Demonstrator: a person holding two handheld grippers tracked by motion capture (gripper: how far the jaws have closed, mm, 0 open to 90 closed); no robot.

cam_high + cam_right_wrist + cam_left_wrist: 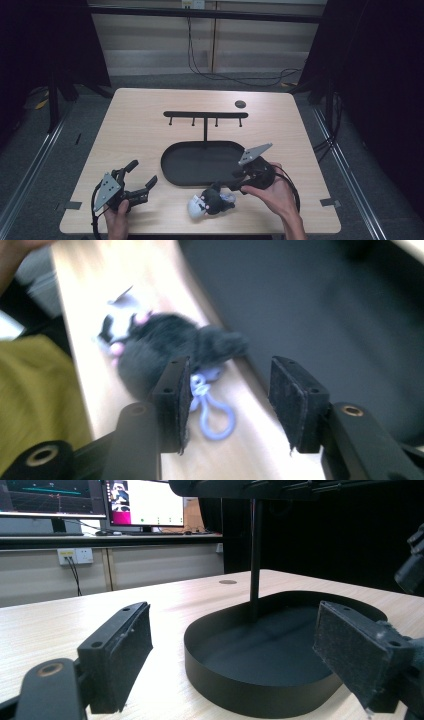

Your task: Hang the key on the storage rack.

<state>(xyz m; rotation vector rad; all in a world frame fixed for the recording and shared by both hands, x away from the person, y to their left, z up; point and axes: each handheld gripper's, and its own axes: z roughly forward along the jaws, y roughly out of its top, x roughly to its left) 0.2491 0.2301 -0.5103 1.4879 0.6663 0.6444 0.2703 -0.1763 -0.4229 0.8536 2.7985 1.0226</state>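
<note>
Both tongs agape on the worktop [140, 130]: right tongs [230, 400] above plush keychain [165, 347], left tongs [232, 650] facing oval tray [240, 685].

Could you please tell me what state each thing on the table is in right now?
Left claw: open, holding nothing.
Right claw: open, near the toy.
Plush toy: lying on the table, loose, outside the tray.
Lilac loop: flat on the table.
Tray: nothing in it.
Hook rack: upright, hooks bare.
</note>
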